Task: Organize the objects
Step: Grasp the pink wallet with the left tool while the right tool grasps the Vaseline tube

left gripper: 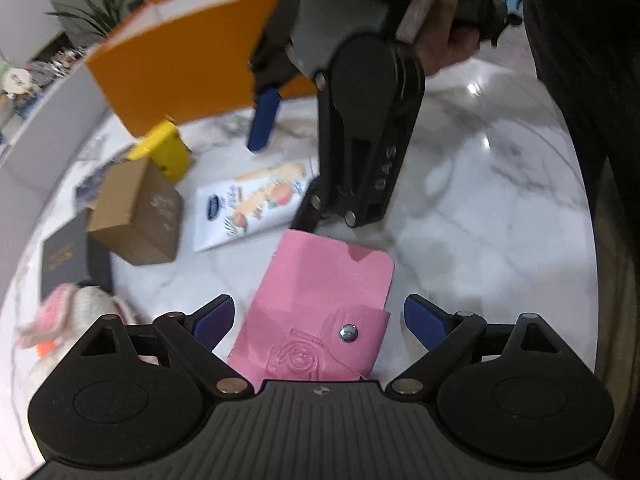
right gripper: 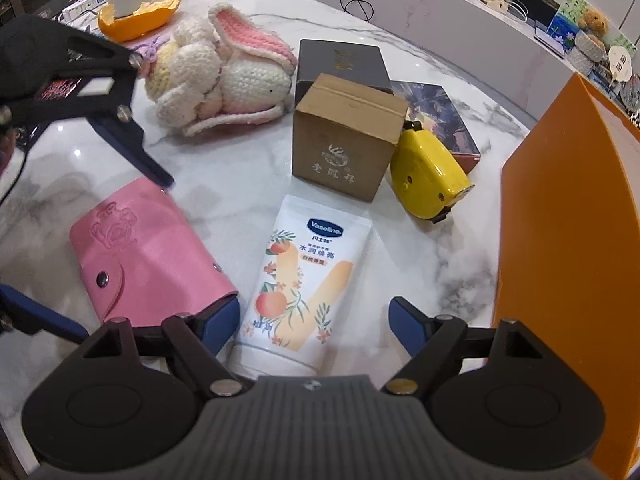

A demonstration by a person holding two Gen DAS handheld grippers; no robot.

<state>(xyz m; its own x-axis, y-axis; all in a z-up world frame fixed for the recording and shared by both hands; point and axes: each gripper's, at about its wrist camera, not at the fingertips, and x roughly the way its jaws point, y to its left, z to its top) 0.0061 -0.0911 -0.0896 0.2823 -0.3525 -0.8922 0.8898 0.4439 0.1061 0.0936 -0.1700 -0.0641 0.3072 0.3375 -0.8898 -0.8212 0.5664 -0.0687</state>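
Right wrist view: both grippers tilt steeply down over the marble table [right gripper: 224, 184].
Right gripper [right gripper: 314, 322] is spread around the Vaseline tube [right gripper: 300, 280]; left gripper [left gripper: 318, 318] is spread around the pink wallet [left gripper: 320, 300].

You get bright, even indoor light; glare spots shine on the glossy marble bench [left gripper: 480, 152]. The left wrist view smears with motion blur far off. Fisheye bending curves both views' dark edges.

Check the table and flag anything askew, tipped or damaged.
The yellow tape measure lies tipped on its side against the brown cardboard box. The crochet bunny is slumped over. The Vaseline tube and pink card wallet lie flat. No spill or damage shows.
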